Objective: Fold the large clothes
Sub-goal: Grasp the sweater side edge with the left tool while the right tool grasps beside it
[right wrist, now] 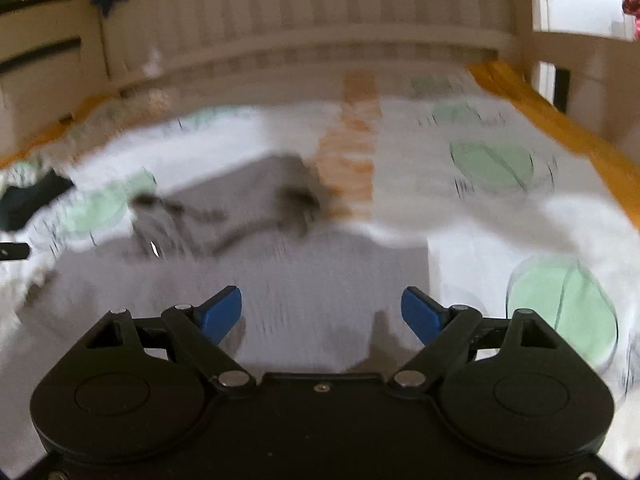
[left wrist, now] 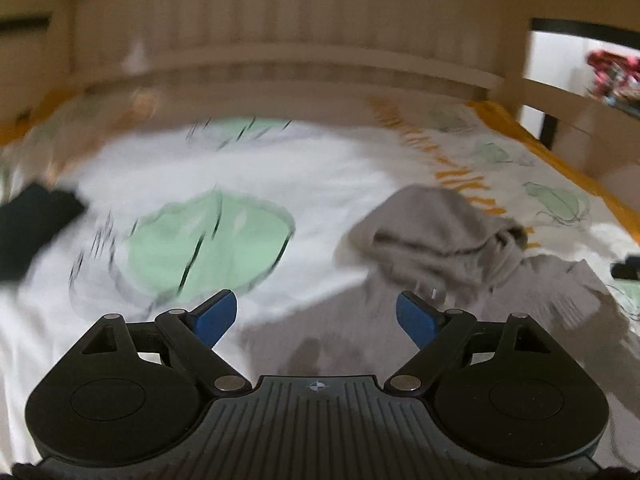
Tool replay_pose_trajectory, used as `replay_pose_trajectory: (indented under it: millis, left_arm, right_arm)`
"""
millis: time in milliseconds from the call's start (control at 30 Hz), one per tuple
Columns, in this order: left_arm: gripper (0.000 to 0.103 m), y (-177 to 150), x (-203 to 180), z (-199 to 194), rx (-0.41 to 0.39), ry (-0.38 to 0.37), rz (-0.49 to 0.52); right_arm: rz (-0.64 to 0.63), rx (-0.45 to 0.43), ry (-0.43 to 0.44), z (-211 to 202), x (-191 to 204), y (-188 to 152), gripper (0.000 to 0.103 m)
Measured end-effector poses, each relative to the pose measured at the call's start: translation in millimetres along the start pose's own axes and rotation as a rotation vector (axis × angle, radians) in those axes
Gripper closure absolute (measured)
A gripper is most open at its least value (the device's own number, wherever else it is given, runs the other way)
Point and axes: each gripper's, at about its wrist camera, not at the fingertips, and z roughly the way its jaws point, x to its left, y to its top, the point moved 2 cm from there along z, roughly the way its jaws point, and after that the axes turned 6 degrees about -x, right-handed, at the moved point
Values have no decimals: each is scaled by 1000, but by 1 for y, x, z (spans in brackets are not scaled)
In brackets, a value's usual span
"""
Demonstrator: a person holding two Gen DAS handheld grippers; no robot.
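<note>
grey hoodie lies ahead of both open grippers

i see the grey hoodie point(right wrist: 280, 272) spread on the bed sheet point(left wrist: 280, 168), its hood bunched at the far end toward the headboard point(left wrist: 280, 40), so its long axis runs away from me. from the left gripper point(left wrist: 316, 316) it lies ahead and to the right; from the right gripper point(right wrist: 322, 312) it sits directly under and ahead, so i judge the right one nearer the body panel. both grippers hover above the cloth, level, jaws spread wide and holding nothing. a dark garment point(left wrist: 32, 228) lies well apart at the left. both views are blurred.
</note>
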Motion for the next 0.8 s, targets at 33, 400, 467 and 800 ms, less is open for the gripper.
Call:
replay_pose_trajectory:
  millis: [33,400,467,800]
  left_arm:
    - [16,6,-5,8,-6,-16,20]
    - [17,12,-52,114,69,-79,272]
    - [17,9,-55,127,82,-76,299]
    - [31,15,-64,168,87,-84,373]
  right_arm:
    - [5,-6,10,5,-1,9,15]
    - [-72,57,11,102,-5,30,36]
    - [-88,76,9,116,-5,30,36]
    - [-139,102,15,158,2,37,37]
